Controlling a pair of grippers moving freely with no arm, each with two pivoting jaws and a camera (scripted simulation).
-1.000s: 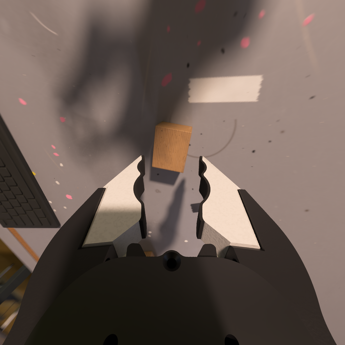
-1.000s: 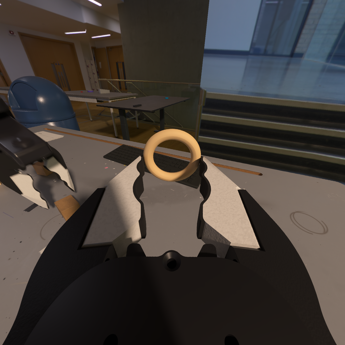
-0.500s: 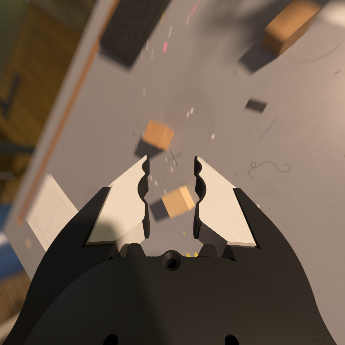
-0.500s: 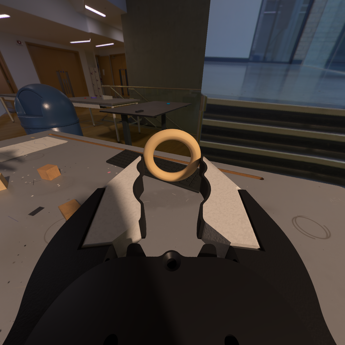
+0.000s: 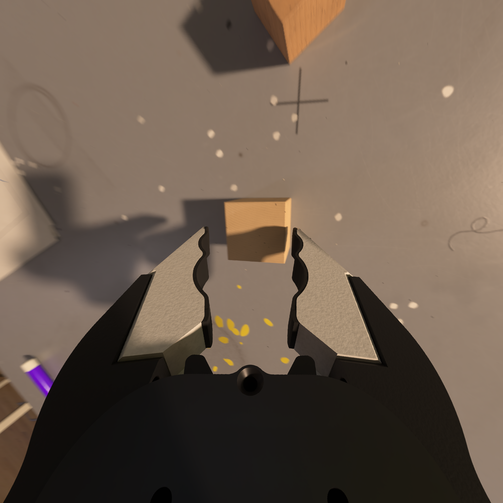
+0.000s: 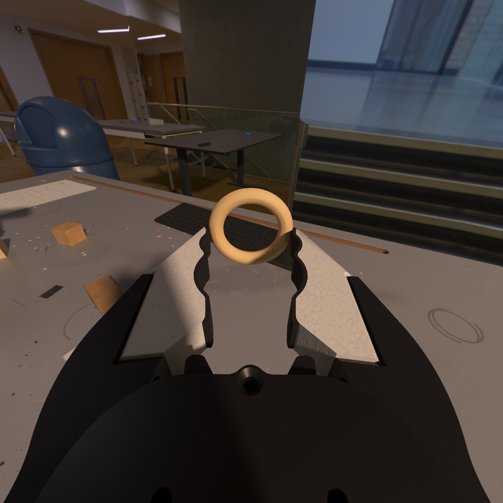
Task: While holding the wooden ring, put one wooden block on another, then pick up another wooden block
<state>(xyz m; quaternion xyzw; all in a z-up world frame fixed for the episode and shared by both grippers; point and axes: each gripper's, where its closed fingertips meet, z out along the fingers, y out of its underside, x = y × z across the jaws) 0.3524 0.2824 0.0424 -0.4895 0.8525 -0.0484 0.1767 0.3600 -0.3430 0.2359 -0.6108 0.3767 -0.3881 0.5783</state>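
My right gripper (image 6: pixel 250 231) is shut on the wooden ring (image 6: pixel 250 226) and holds it upright above the table. My left gripper (image 5: pixel 249 231) is open and empty, pointing down at a wooden block (image 5: pixel 257 230) that lies on the table just beyond and between its fingertips. A second wooden block (image 5: pixel 299 27) lies farther ahead at the top edge. In the right wrist view two blocks lie on the table to the left, one farther off (image 6: pixel 69 233) and one nearer (image 6: pixel 102 294), and part of a third (image 6: pixel 2 249) shows at the left edge.
A black keyboard (image 6: pixel 217 226) lies behind the ring near the table's far edge. White paper (image 6: pixel 40 193) lies at the far left, also seen in the left wrist view (image 5: pixel 16 226). A purple marker (image 5: pixel 38 377) lies at the lower left. A blue bin (image 6: pixel 62 136) stands beyond the table.
My left gripper swung away from the long block near the tape, turned and came down over a small block now between its fingertips. The right gripper stayed put with the ring.
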